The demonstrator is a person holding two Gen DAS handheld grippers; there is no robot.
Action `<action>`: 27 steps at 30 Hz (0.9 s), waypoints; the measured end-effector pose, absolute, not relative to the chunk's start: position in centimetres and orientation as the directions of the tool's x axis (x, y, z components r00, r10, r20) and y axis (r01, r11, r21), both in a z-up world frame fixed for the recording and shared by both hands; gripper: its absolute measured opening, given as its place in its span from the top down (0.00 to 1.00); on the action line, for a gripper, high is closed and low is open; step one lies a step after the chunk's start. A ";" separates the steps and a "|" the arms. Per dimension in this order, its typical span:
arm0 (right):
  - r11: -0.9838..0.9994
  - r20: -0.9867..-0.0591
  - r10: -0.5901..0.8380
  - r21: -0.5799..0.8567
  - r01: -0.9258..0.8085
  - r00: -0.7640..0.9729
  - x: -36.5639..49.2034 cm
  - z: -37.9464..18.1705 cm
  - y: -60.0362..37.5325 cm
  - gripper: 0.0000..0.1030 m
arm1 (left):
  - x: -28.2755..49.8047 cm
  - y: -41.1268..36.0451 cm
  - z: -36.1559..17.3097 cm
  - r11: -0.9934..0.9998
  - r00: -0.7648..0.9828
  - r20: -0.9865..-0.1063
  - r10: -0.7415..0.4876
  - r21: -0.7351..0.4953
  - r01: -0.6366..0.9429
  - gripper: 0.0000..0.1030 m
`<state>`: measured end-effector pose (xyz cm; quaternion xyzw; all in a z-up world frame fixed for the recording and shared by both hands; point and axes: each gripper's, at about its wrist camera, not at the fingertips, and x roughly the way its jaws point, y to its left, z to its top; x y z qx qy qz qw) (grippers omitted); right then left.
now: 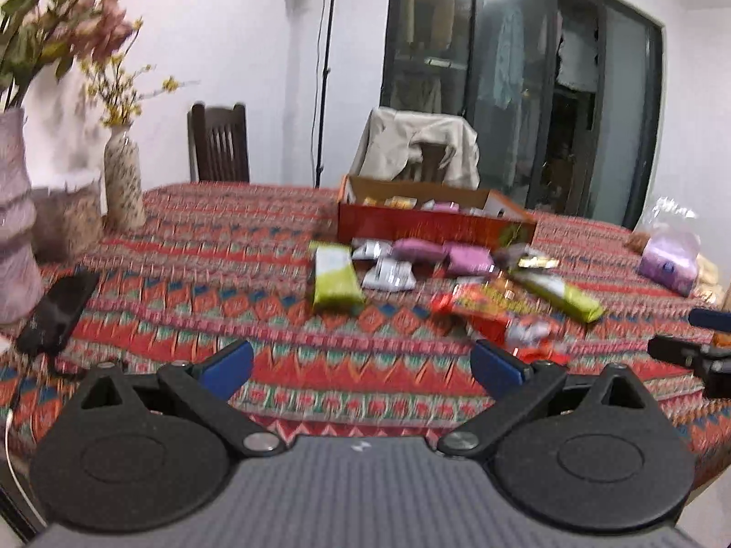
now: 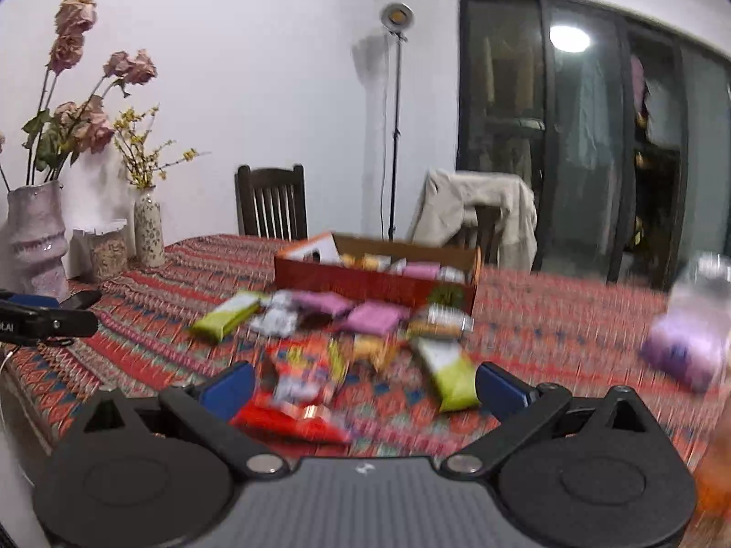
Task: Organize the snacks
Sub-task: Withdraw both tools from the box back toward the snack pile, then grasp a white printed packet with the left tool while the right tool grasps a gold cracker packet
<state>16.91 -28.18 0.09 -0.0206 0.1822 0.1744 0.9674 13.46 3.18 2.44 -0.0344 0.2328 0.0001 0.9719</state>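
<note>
Both of your hand-held grippers are spread wide and empty: the left hand-held gripper (image 1: 363,363) hangs over bare patterned cloth at the lower middle of its view, and the right hand-held gripper (image 2: 365,388) sits low over the near edge of the snack pile.

Going left to right in the left wrist view, a black phone (image 1: 57,310) lies at the left edge of the tabletop (image 1: 219,246), well apart from the snacks. The left green bar (image 1: 333,281) lies in the centre with its long axis running from the camera toward the back of the frame. Beside it are white sachets (image 1: 388,274), then pink packets (image 1: 468,258). The second green bar (image 1: 559,294) lies on a slant, its long axis running from upper left to lower right. The open cardboard box (image 1: 434,223), already holding some snacks, stands behind the pile, its long side across the frame.

In the right wrist view the red packet (image 2: 288,420) lies between your blue pads, with its left end touching or under the left one; blur hides which.

The risks, as I judge them: the wrappers overlap and look slick, so closing here could pinch two at once or squirt one aside. Both views are blurred, so you could misjudge depth. The clear bag (image 2: 690,347) at the right edge could be brushed if you swing wide.
</note>
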 end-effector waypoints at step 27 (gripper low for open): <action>0.951 -0.439 0.291 0.034 -0.308 0.850 23.7 -2.9 -28.2 0.08 | 23.7 1.1 0.5 0.993 0.854 -0.507 -0.120 -0.070 0.098 0.01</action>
